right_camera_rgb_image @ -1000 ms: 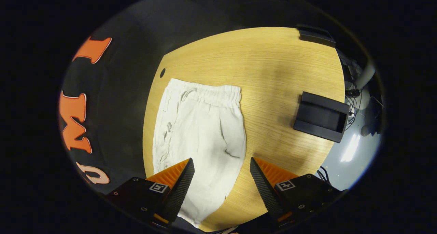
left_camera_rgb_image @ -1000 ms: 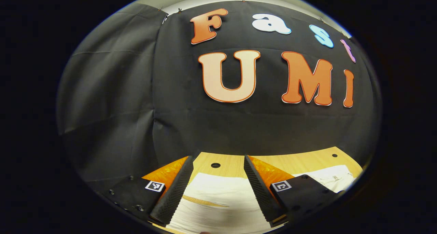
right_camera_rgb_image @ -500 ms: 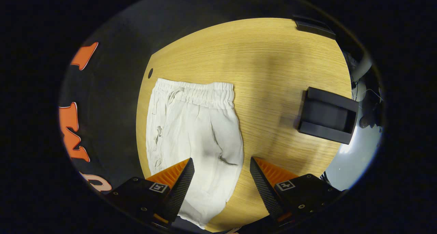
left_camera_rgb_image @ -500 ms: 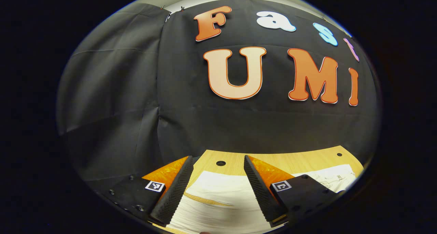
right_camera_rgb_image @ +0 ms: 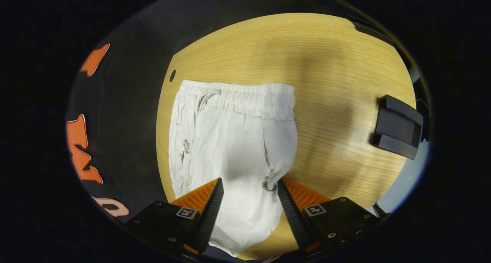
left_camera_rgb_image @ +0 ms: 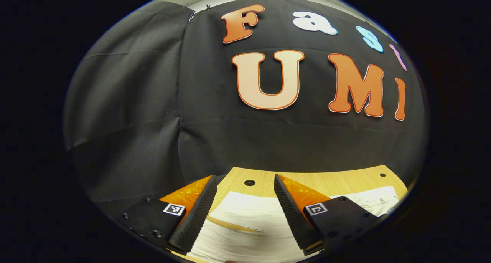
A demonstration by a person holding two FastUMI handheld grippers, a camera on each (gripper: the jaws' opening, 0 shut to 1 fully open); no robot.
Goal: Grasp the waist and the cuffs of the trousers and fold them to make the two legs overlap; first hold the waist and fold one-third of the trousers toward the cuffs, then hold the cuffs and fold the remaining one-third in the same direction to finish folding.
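Here, in the left gripper view, the left tool (left_camera_rgb_image: 242,209) is hovering with its fingers spread wide and gripping nothing, pale cloth of the trousers (left_camera_rgb_image: 253,224) lying flat on the bench (left_camera_rgb_image: 337,182) between and below them; a strip of wood is showing between two cloth layers, likely the cuff end.

In the right gripper view, the trousers (right_camera_rgb_image: 234,140) are lying along the bench (right_camera_rgb_image: 326,82) with the gathered waist (right_camera_rgb_image: 245,98) at the far end. The right tool (right_camera_rgb_image: 247,201) is straddling the near cloth, fingers apart, the right one touching a pucker at the edge. A black box (right_camera_rgb_image: 397,132) is sitting well apart.

Judging from this, the legs are seeming already overlapped; the waist fold is looking not yet done, so the next move is calling for gripping the waist corners.
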